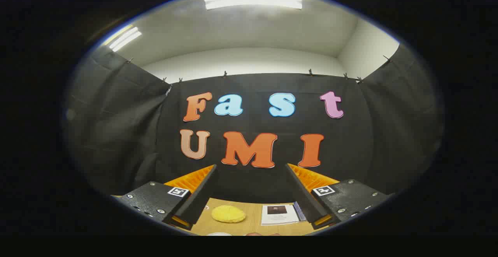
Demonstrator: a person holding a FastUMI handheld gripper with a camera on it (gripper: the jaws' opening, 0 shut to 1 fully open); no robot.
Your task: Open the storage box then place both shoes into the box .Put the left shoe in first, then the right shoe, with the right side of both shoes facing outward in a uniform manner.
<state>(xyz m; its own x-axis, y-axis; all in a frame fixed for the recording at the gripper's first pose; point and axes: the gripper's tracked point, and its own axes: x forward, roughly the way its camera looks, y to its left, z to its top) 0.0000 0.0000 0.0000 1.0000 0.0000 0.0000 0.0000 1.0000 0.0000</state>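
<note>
Gripper (251, 169) fingers stand wide apart with nothing between them, raised well above a light wooden tabletop (253, 228) and pointing toward the black cloth wall of the booth (249, 179). Each finger (202, 189) carries a ridged inner pad, and on the body behind each one sits a small square black-and-white marker tag (178, 191), its pattern too small to make out. Down between the two fingers, on the table, lies a round, flat, fuzzy yellow pad (228, 214), just beside the left finger. Near it, closer to the right finger, lies a white printed sheet (279, 214) with a dark rectangle at its top and lines of small text that cannot be read; a thin bluish strip shows at its right edge, touching the finger's outline. Two pale shapes peek in at the nearest edge of the table, too cut off to identify. The storage box and the shoes cannot be located from this angle. Above the cloth wall, held up by small clips (225, 73), are a white wall and a ceiling with bright light panels (253, 2).
</note>
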